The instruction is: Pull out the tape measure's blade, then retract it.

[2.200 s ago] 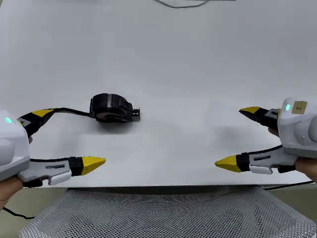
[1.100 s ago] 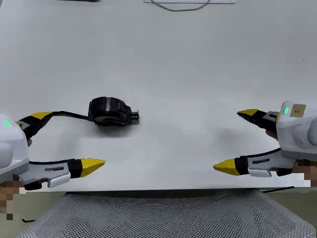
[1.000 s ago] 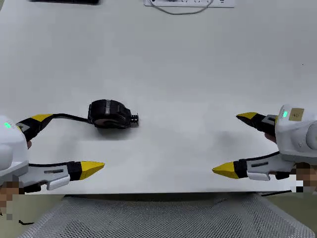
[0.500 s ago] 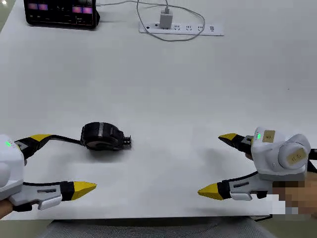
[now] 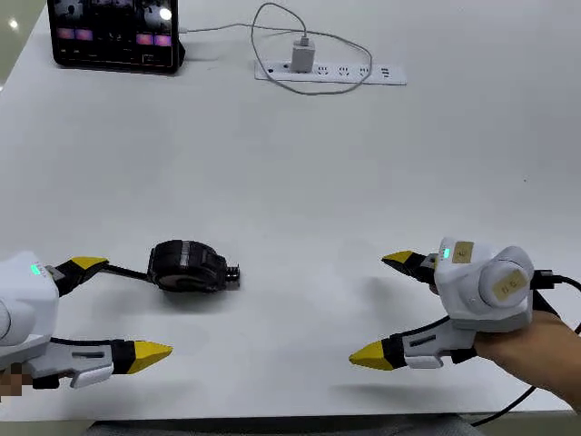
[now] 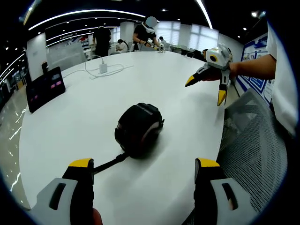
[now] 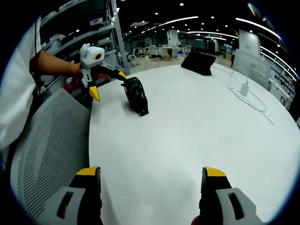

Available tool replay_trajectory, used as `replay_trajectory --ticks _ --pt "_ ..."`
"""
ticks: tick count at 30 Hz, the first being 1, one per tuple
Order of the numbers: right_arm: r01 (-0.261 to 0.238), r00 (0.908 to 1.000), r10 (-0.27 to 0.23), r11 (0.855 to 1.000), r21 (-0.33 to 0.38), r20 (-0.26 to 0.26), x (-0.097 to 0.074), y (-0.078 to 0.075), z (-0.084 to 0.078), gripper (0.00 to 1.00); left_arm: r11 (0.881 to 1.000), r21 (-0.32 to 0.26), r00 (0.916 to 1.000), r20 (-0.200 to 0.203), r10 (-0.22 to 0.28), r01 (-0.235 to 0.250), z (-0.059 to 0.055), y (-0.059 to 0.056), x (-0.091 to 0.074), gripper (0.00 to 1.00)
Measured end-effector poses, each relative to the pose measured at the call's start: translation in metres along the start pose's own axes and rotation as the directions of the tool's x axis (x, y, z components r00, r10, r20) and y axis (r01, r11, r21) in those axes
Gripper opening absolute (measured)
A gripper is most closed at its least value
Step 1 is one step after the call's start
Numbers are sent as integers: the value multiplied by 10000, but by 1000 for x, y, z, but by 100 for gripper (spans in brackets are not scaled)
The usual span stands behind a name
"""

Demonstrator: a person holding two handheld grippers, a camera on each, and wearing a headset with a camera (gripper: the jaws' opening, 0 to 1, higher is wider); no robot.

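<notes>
Tape measure (image 5: 189,266) rests on desk (image 5: 300,163). Left claw (image 5: 125,307) released at its 8 o'clock. Right claw (image 5: 377,310) released at 3 o'clock, well apart.

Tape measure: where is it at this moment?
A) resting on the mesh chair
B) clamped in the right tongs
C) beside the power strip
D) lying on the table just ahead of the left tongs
D: the tape measure lies on the table, close to the open left tongs.

The white table (image 5: 300,173) bears a black tape measure (image 5: 188,266). Farther back lie a power strip (image 5: 331,73) and a lit screen (image 5: 115,34).
</notes>
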State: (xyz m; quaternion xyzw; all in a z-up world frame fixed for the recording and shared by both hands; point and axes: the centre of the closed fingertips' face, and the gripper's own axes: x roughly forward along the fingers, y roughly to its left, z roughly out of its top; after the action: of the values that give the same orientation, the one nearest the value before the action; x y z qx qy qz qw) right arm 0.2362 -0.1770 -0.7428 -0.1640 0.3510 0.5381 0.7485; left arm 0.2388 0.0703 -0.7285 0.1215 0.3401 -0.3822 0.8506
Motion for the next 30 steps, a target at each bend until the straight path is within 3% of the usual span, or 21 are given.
replay_trajectory --ticks 14,30 --pt "-556 9983 547 9970 -533 -187 25 -4 12 87 9967 725 9976 -615 -331 376 2 11 10 83" --pt "-1063 9942 1044 9912 -788 -275 49 -2 25 86 9803 1767 9876 -1435 -635 887 5 20 26 77"
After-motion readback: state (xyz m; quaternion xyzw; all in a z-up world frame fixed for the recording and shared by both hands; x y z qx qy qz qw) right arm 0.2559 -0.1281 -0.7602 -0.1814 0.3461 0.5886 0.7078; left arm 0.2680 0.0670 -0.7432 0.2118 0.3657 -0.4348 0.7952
